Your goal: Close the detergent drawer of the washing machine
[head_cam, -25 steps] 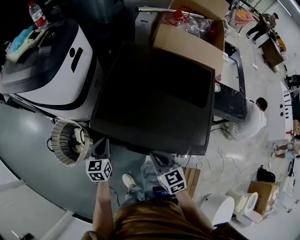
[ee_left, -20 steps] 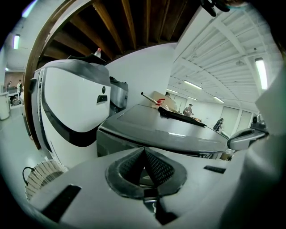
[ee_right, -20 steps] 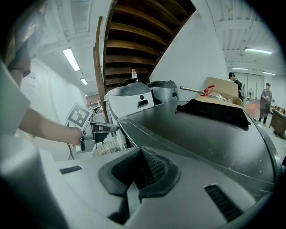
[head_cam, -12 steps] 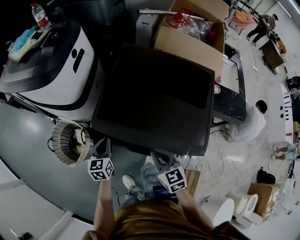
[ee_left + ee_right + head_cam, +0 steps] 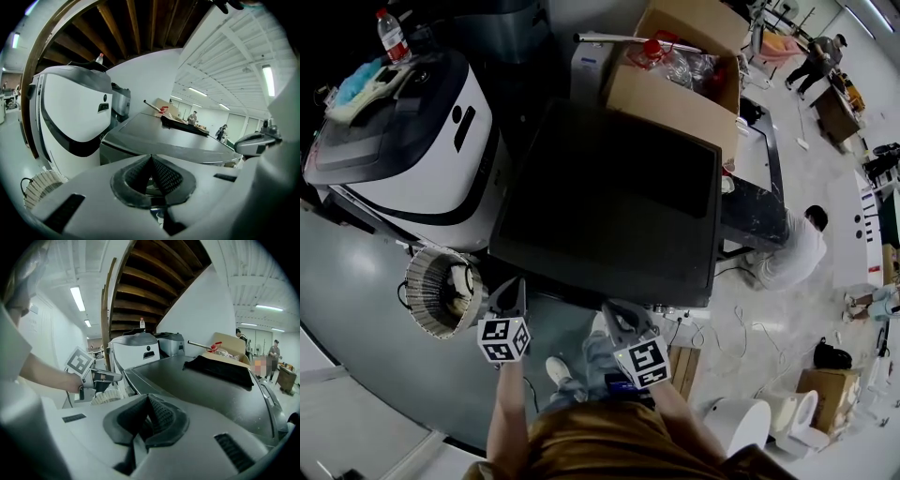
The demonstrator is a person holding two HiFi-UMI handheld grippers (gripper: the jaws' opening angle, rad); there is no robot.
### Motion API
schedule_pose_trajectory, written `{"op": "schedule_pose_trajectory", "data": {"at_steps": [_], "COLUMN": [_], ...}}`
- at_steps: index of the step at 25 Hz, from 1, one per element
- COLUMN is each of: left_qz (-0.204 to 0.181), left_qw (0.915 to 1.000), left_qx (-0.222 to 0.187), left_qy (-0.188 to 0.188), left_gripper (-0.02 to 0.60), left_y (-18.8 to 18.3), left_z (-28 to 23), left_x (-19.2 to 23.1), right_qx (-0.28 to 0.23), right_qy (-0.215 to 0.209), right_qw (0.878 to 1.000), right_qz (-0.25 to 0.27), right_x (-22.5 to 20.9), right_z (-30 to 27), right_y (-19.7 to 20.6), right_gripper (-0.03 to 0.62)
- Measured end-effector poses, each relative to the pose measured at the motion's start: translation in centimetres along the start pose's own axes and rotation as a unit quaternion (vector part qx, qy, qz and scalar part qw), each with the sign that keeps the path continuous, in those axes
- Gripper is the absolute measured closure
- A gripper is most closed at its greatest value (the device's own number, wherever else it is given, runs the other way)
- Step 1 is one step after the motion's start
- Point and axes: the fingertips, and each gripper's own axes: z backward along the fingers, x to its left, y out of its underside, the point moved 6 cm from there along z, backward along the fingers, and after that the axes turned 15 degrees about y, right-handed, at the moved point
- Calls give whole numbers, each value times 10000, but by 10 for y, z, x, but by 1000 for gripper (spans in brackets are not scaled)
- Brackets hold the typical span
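Washing machine, dark top, fills centre of head view. Left gripper low in frame, tips just off machine's near edge, pads pressed together, nothing between. Right gripper a bit to the right, same deal: closed up, empty. Detergent drawer: can't see it, front face hidden under top's edge. White machine upper left, cardboard box top centre, round wire basket beside left gripper.
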Motion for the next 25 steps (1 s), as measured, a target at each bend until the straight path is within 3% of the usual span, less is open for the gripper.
{"op": "schedule_pose_trajectory", "data": {"at_steps": [12, 25], "left_qz": [-273, -512], "left_qw": [9987, 9928], "left_qx": [-212, -913], "left_qy": [370, 580], "left_gripper": [558, 557], "left_y": [-18, -54], "left_z": [34, 96], "left_x": [-31, -66], "right_qx": [-394, -785], "right_qy": [354, 749], "right_qw": [9986, 9940], "right_qz": [69, 153], "right_x": [21, 39], "right_z": [31, 66], "right_y": [-14, -32], "right_gripper": [582, 582]}}
